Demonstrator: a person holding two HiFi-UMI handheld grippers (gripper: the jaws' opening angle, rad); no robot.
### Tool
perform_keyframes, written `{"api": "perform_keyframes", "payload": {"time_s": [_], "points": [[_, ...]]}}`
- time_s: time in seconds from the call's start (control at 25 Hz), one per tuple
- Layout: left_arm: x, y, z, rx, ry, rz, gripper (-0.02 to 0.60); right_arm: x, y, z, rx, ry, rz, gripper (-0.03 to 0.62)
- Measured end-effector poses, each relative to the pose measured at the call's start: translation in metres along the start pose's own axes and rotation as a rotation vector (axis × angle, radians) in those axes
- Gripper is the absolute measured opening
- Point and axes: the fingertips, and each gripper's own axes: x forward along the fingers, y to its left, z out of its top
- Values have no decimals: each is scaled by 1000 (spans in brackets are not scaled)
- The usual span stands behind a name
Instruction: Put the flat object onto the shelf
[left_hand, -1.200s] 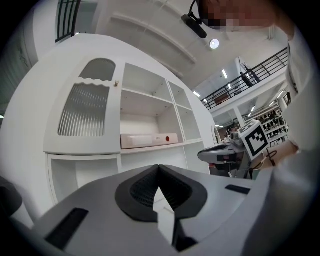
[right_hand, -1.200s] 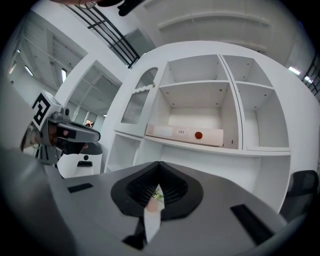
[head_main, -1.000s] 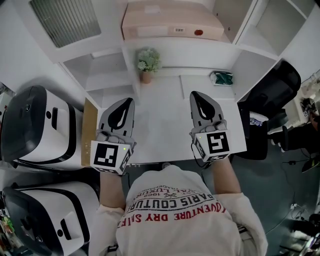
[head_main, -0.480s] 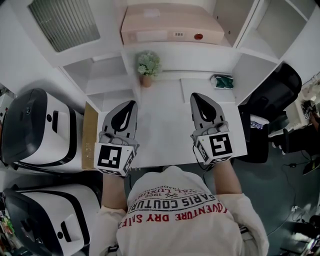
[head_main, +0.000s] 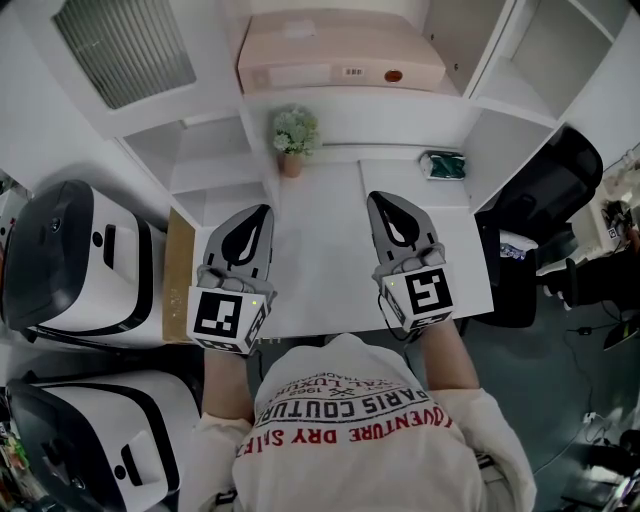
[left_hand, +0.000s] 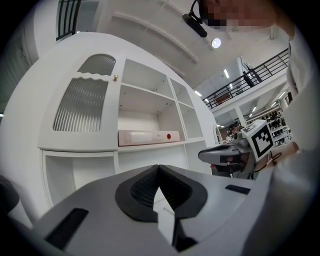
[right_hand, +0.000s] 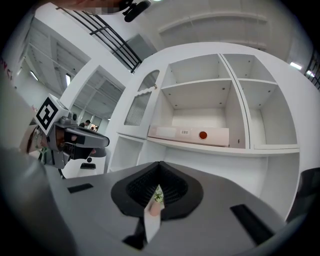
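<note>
The flat object is a pale pink flat box (head_main: 340, 50) with a red dot. It lies on a shelf of the white cabinet (head_main: 330, 105), and it shows in the left gripper view (left_hand: 147, 137) and the right gripper view (right_hand: 190, 134) too. My left gripper (head_main: 262, 210) hovers over the white desk (head_main: 325, 250), jaws shut with nothing in them (left_hand: 159, 167). My right gripper (head_main: 378, 198) is level with it on the other side, also shut and empty (right_hand: 160, 164). Both are well short of the box.
A small potted plant (head_main: 295, 130) stands at the back of the desk, and a green item (head_main: 445, 160) lies in a cubby at right. White and black machines (head_main: 70, 250) stand at left. A black chair (head_main: 545, 190) is at right.
My right gripper has shifted a little to the left, toward the desk's middle. The left gripper has hardly moved. Both stay shut.
</note>
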Motion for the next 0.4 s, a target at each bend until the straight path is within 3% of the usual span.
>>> {"api": "perform_keyframes", "payload": {"time_s": [0.4], "points": [[1, 6, -9, -27, 17, 16, 12, 5, -8, -1, 21, -9, -17, 26]]}}
